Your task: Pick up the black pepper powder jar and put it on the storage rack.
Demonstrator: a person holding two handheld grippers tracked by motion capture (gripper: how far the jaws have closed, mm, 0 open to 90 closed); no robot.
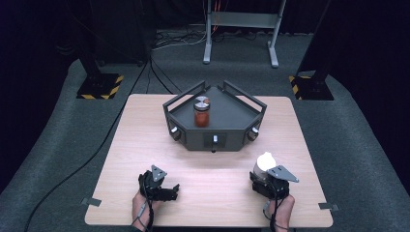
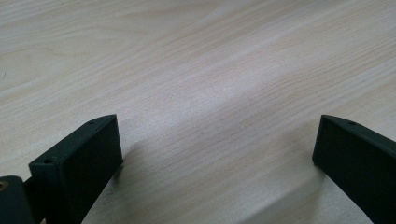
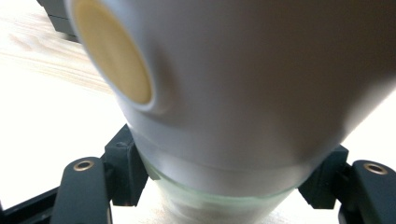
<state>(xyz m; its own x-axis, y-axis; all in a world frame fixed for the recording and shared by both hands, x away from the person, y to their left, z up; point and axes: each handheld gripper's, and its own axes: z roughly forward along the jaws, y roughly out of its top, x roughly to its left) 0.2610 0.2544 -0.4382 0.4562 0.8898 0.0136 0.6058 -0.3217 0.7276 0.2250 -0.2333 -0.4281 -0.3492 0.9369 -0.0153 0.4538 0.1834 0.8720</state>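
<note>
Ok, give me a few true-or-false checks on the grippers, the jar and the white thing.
1. The right gripper is shut on a white object. True.
2. The left gripper holds the jar. False: its jaws stand open over bare table.
3. The jar stands upright in the black tray. True.
4. The jar lies on its side by the left gripper. False: it is in the tray at the far side.
5. The tray sits on the floor. False: it is on the table.
</note>
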